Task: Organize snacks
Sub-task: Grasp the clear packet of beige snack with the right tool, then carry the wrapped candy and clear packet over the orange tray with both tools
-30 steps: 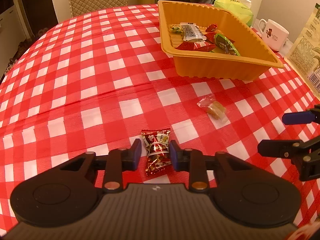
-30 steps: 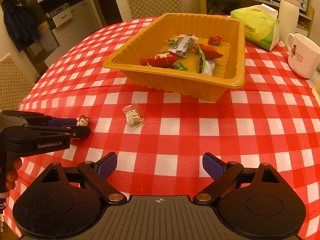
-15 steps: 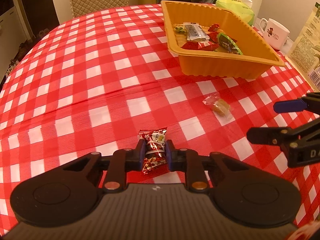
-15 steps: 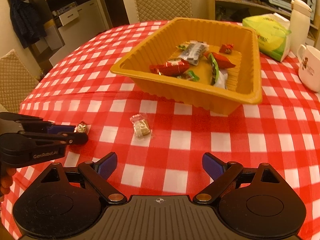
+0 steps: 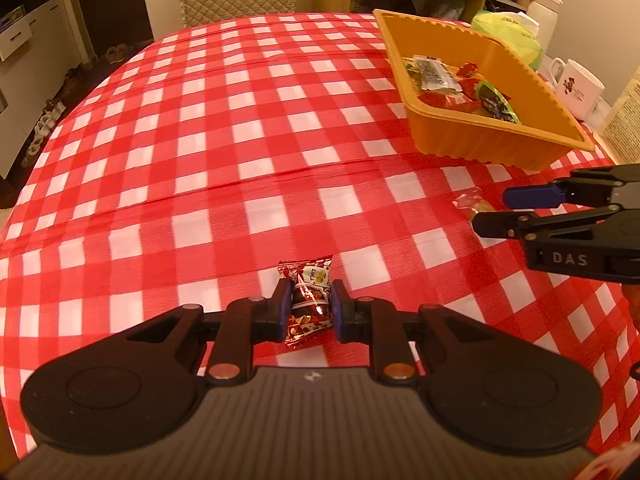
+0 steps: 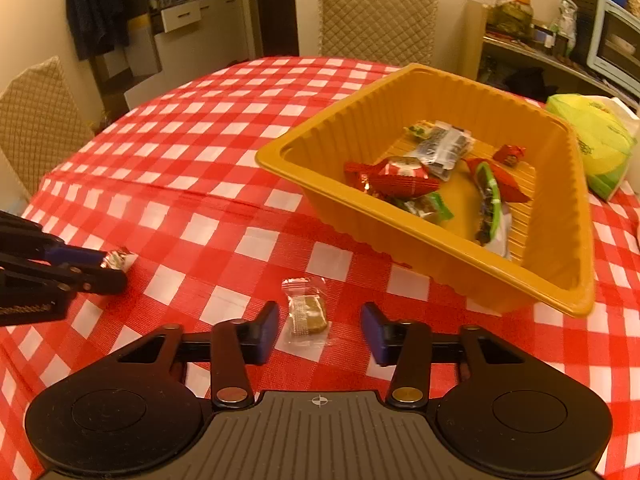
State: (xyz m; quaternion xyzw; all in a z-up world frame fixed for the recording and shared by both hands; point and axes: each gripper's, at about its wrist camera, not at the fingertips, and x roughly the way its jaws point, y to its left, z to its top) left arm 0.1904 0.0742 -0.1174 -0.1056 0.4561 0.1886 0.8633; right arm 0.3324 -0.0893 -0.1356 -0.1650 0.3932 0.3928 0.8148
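Since 1 s ago both hands have slid across the desk twd the yellow tray, & the right gripper, which stood wide w/ nothing near it, now brackets the clear-wrapped biscuit w/ jaws closing; pads not yet touching the wrapper, gaps show either side. Left gripper is clenched on the red candy packet, blue pads pressed flat on both sides, packet's top end sticking out past the fingertips, lower end hanging twd the camera. In right wrist view left gripper comes in from the left edge w/ the packet's crinkled end poking out of its tip, near the biscuit but apart. In left wrist view right gripper comes in from the right edge, one blue pad above the black finger, biscuit partly hidden behind them. Biscuit lies flat on the checked cloth, just short of the tray's near wall. Tray holds several wrapped snacks: red, green, silver-black. Beyond tray: green tissue pack, white mug, quilted chair at the desk's far side
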